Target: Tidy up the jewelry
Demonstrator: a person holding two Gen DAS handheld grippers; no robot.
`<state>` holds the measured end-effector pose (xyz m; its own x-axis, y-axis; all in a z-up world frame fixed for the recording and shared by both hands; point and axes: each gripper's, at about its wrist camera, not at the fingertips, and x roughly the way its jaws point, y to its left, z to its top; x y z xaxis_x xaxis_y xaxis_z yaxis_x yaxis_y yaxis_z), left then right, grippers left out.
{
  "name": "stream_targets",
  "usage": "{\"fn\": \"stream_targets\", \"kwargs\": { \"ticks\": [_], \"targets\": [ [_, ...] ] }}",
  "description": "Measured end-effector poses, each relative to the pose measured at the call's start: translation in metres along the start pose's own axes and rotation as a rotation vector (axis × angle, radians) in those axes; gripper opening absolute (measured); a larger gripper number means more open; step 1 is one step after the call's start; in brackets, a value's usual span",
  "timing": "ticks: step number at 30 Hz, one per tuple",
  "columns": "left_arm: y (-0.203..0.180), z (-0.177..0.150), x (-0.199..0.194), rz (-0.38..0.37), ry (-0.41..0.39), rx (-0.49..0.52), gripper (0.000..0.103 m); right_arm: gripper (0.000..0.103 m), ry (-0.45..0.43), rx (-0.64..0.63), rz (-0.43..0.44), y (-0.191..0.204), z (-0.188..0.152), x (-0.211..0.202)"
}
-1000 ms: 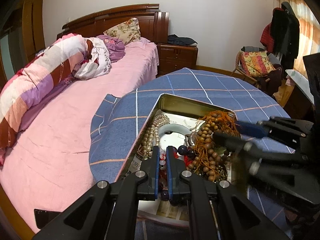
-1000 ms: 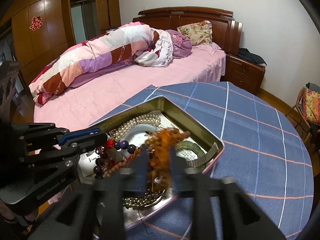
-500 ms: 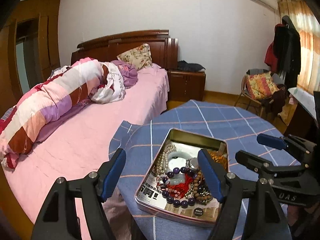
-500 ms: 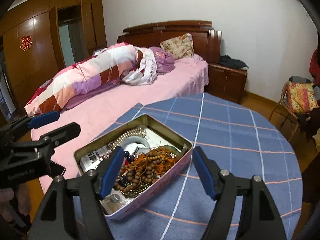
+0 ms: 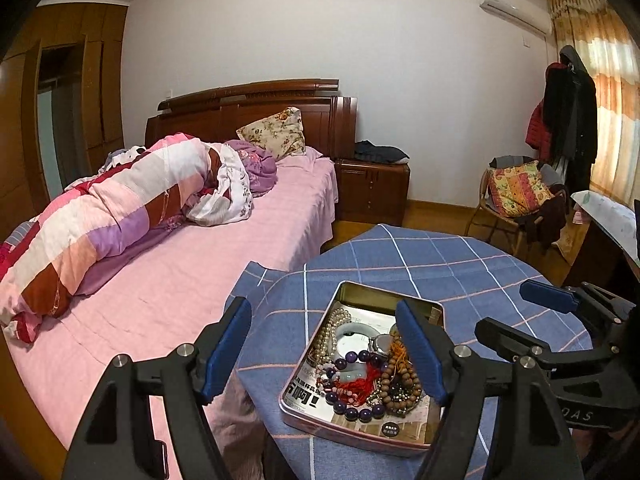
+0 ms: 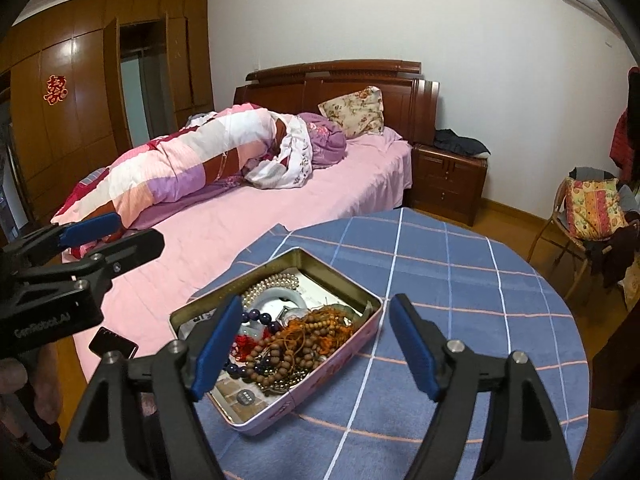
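Note:
A rectangular metal tin [image 5: 362,438] [image 6: 352,354] sits on the blue checked tablecloth. It holds tangled jewelry: a pearl strand [image 5: 325,336] [image 6: 272,282], a white bangle [image 5: 352,334], a purple bead bracelet [image 5: 352,406], red cord [image 5: 360,382] and brown wooden beads [image 5: 400,388] [image 6: 296,346]. My left gripper [image 5: 326,354] is open and empty, raised above the tin's near left side. My right gripper [image 6: 316,346] is open and empty, raised above the tin's near side. Each gripper shows in the other's view, the right gripper [image 5: 520,312] and the left gripper [image 6: 116,230].
The round table [image 6: 460,280] stands against a pink bed [image 5: 180,280] with a rolled quilt [image 5: 108,216]. A wooden nightstand [image 6: 448,184] and a chair with cushion [image 5: 516,192] stand behind. A dark phone [image 6: 114,346] lies on the bed edge.
One second ago both grippers were shut low in the tin on jewelry. They have opened, let go and pulled up and back; the beads lie in the tin.

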<state>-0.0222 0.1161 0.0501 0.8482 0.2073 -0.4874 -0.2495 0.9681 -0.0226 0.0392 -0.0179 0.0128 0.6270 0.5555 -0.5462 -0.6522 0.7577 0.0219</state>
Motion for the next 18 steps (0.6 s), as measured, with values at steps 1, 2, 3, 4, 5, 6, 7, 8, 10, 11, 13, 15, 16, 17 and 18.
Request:
{"fn": "stream_targets", "kwargs": {
  "ticks": [1,2,3,4,5,6,7,8,10,11,13,15,16,17,18],
  "targets": [
    [0.0001,0.0004,-0.0004,0.000,-0.002,0.000,0.075,0.079,-0.002,-0.002,0.002,0.0009,-0.0004,-0.0006],
    [0.0001,0.0002,-0.0009,0.000,-0.003,0.000,0.075,0.079,-0.002,-0.005,0.003,0.0017,-0.0006,-0.0010],
    [0.0003,0.0002,-0.0010,0.000,-0.003,0.000,0.075,0.079,-0.003,-0.006,0.004,0.0017,-0.0007,-0.0011],
    [0.0004,0.0002,-0.0006,0.002,-0.003,0.001,0.075,0.079,-0.004,-0.006,0.004,0.0023,-0.0007,-0.0012],
    [0.0005,0.0002,-0.0006,0.003,-0.002,0.001,0.075,0.080,-0.005,-0.007,0.004,0.0022,-0.0010,-0.0010],
    [0.0006,-0.0001,-0.0008,0.004,-0.001,0.001,0.075,0.081,-0.005,-0.005,0.004,0.0021,-0.0015,-0.0016],
    [0.0005,-0.0003,-0.0002,0.003,0.001,0.001,0.075,0.081,-0.005,-0.005,0.004,0.0023,-0.0014,-0.0017],
    [0.0001,-0.0006,-0.0001,0.004,0.002,0.002,0.075,0.081,-0.006,-0.002,0.005,0.0020,-0.0017,-0.0016],
    [-0.0010,-0.0008,0.0006,0.006,0.005,0.005,0.075,0.081,-0.006,0.001,0.004,0.0008,-0.0023,-0.0026],
    [-0.0010,-0.0009,0.0014,0.005,0.007,0.005,0.075,0.081,-0.007,0.002,0.003,0.0006,-0.0022,-0.0025],
    [-0.0015,-0.0010,0.0022,0.006,0.009,0.007,0.075,0.081,-0.007,0.003,0.003,0.0000,-0.0025,-0.0037],
    [-0.0016,-0.0015,0.0033,0.007,0.010,0.008,0.075,0.082,-0.008,0.001,0.003,-0.0003,-0.0027,-0.0037],
    [-0.0016,-0.0015,0.0033,0.007,0.011,0.007,0.075,0.082,-0.008,0.000,0.003,-0.0003,-0.0027,-0.0036],
    [-0.0017,-0.0015,0.0032,0.008,0.010,0.006,0.075,0.083,-0.008,0.000,0.003,-0.0005,-0.0028,-0.0035],
    [-0.0017,-0.0017,0.0036,0.007,0.010,0.004,0.075,0.084,-0.008,0.001,0.003,-0.0002,-0.0029,-0.0035]
  ]
}}
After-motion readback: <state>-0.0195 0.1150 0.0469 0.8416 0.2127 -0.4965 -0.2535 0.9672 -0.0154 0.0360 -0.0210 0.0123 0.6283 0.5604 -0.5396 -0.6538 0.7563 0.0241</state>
